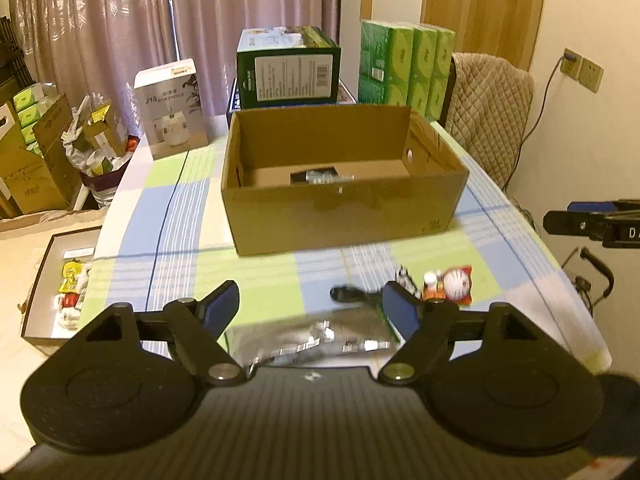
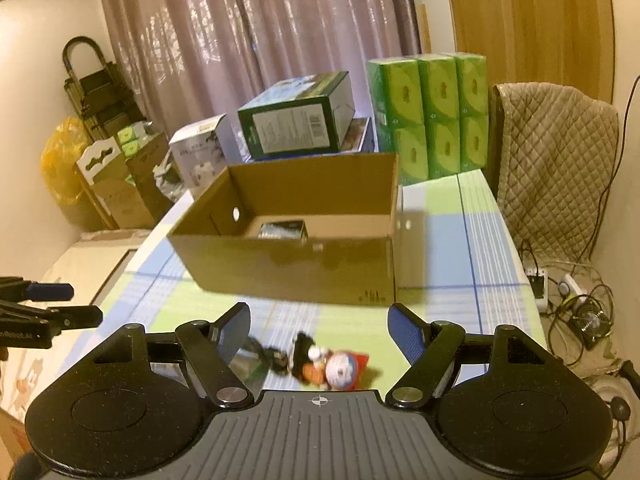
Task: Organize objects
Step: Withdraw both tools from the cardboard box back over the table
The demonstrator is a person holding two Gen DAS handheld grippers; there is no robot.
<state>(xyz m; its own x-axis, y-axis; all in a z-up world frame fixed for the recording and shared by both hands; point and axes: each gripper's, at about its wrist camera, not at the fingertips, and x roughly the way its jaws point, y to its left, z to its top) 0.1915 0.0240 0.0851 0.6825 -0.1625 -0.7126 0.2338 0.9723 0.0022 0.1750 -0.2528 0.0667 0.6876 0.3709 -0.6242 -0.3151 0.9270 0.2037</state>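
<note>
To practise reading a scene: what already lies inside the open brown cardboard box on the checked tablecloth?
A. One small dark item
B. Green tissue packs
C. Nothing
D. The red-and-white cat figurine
A: only a small dark item lies on the floor of the open brown cardboard box.

Pink curtains (image 1: 120, 20) cover the rear wall, beside a wooden door (image 2: 528, 20). Worktop (image 1: 180, 216) carries a checked blue, green and white cloth. A quilted chair (image 2: 556, 152) stands at its far right corner. Wall sockets (image 1: 582, 68) on cream wall. Cartons (image 1: 36, 160) stacked on floor, left.
</note>
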